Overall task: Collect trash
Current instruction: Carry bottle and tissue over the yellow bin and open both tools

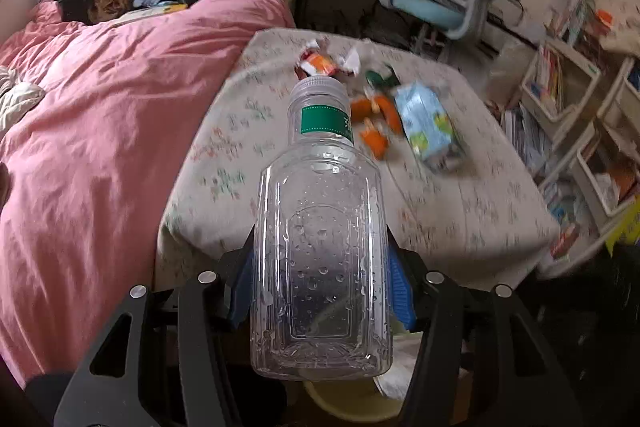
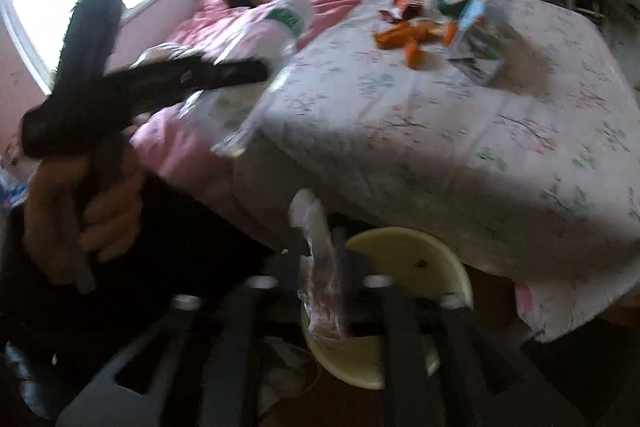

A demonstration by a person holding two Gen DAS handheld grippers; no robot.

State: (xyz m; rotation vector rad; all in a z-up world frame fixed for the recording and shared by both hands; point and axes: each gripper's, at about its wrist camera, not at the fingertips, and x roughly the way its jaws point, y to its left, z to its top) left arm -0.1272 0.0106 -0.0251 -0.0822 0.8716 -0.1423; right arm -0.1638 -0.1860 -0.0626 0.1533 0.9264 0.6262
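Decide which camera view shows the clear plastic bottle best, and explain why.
The left wrist view: the clear plastic bottle fills the centre, sharp, clamped in the left gripper. The right wrist view shows it blurred, partly hidden by that gripper.

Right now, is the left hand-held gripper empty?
No, the left hand-held gripper is clamped on a clear plastic bottle, blue pads pressing both its sides.

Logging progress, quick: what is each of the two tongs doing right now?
Left tongs: closed on the clear plastic bottle.
Right tongs: open; a crumpled clear wrapper sits between them, above the yellow bin.
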